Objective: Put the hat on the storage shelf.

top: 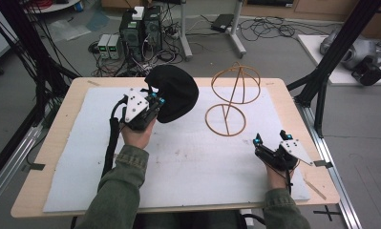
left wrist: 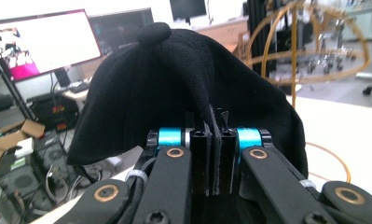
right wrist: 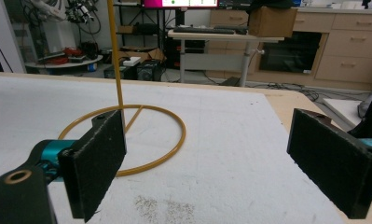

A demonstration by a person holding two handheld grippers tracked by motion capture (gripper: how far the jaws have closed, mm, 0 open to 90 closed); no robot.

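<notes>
A black cap (top: 174,92) hangs lifted off the white mat at the back left, pinched by its fabric in my left gripper (top: 155,101). In the left gripper view the cap (left wrist: 174,84) drapes over the shut jaws, a fold of cloth clamped between them at my left gripper (left wrist: 215,156). A yellow wire hat stand (top: 230,98), with a round base ring and a domed top, stands at the mat's back middle. Its base ring (right wrist: 127,140) lies ahead of my right gripper (right wrist: 207,163). My right gripper (top: 273,138) rests open near the front right, nothing between its fingers.
A white mat (top: 188,157) covers most of the wooden table (top: 59,124). Black frame posts (top: 322,81) stand off the right edge. Computers and cables (top: 135,33) sit on the floor behind the table.
</notes>
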